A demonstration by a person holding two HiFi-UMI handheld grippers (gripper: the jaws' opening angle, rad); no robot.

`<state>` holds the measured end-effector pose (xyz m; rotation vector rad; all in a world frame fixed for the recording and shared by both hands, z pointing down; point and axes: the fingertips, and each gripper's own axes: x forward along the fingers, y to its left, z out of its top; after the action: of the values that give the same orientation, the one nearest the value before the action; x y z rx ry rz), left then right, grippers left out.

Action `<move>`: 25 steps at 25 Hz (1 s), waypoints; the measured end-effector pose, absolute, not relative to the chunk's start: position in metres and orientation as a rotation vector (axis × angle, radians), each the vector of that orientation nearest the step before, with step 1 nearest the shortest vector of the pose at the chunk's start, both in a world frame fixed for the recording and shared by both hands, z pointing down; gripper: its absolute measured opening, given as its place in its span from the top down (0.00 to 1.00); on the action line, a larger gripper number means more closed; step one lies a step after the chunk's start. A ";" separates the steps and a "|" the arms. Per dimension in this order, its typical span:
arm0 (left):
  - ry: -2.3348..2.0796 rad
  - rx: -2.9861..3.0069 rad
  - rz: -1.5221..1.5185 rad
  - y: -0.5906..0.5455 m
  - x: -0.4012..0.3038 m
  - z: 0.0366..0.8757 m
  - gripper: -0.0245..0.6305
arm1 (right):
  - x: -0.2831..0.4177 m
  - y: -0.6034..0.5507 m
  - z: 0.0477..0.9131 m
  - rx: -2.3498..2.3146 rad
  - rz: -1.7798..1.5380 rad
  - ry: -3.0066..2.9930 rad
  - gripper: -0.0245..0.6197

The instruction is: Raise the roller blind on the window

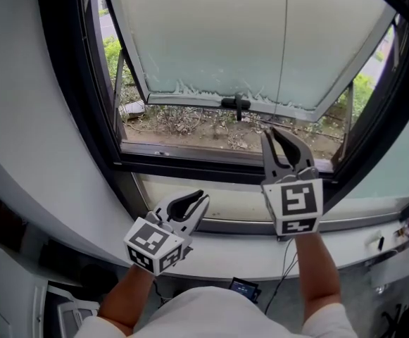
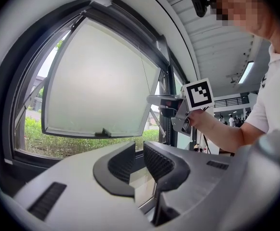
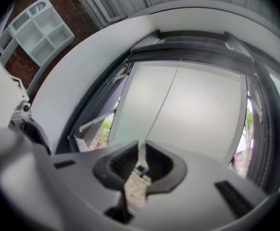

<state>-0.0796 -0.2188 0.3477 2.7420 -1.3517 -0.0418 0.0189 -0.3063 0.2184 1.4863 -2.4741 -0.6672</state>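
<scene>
Head view: the right gripper (image 1: 283, 146) meets the pull cord (image 1: 286, 48) in front of the frosted window sash (image 1: 211, 34). The left gripper (image 1: 190, 206) idles low, near the sill (image 1: 246, 206). Left gripper view: jaws apart, nothing between them. Right gripper view: jaws pinched on the pull cord, which runs up to the window head, where the roller blind (image 3: 193, 49) is judged to sit, ready for hauling.

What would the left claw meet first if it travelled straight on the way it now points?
Most likely the lower pane beneath the open sash: the left claw, jaws apart and empty, aims at it. Depth is unclear, so this is a judgement.
</scene>
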 end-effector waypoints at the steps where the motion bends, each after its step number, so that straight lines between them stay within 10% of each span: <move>1: -1.349 2.742 -0.040 -0.218 -0.079 0.348 0.86 | 0.019 -0.305 0.216 1.490 -0.672 -2.477 0.87; 25: -1.347 2.713 -0.088 -0.220 -0.087 0.348 0.86 | 0.027 -0.292 0.171 1.579 -0.787 -2.520 0.87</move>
<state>-0.0866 -0.2199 0.3483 2.7134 -1.3474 -0.0877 0.0274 -0.2916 0.1708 1.5792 -2.5204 -0.7867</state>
